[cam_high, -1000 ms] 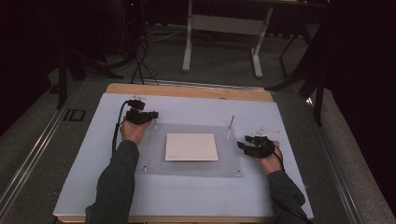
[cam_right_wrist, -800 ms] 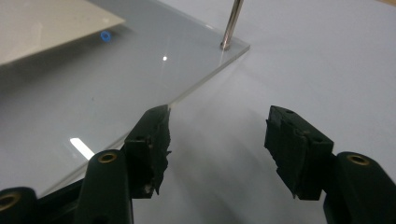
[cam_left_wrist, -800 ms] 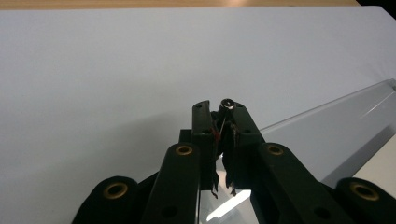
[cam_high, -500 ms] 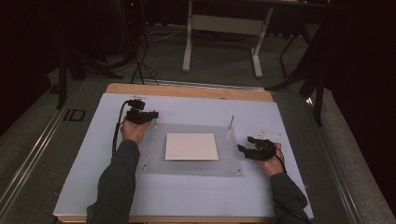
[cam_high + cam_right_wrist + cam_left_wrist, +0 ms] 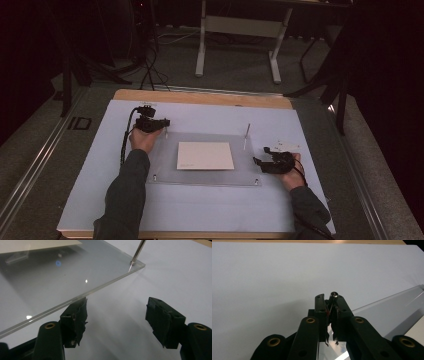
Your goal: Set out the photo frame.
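Observation:
A clear acrylic plate [image 5: 200, 172] lies on the white mat, with a cream sheet [image 5: 205, 155] on its middle. My left gripper [image 5: 163, 123] is at the plate's far left corner, and its jaws [image 5: 329, 298] are shut on the top of a short upright metal pin [image 5: 334, 294]. My right gripper [image 5: 260, 155] hovers by the plate's right edge [image 5: 75, 298]. Its jaws [image 5: 117, 315] have just been opening and now stand wide, with only bare mat between them. The left fingertip [image 5: 75, 320] sits against the plate's edge.
A thin metal rod [image 5: 246, 136] stands at the plate's far right corner [image 5: 136, 253]. Small screws mark the front corners [image 5: 256, 182]. Several tiny white bits [image 5: 285, 145] lie on the mat beyond my right hand. The mat rests on a wooden tabletop [image 5: 200, 98].
The right gripper's jaws have spread wider apart. Both hands have stayed in place, and the left gripper keeps its hold on the pin.

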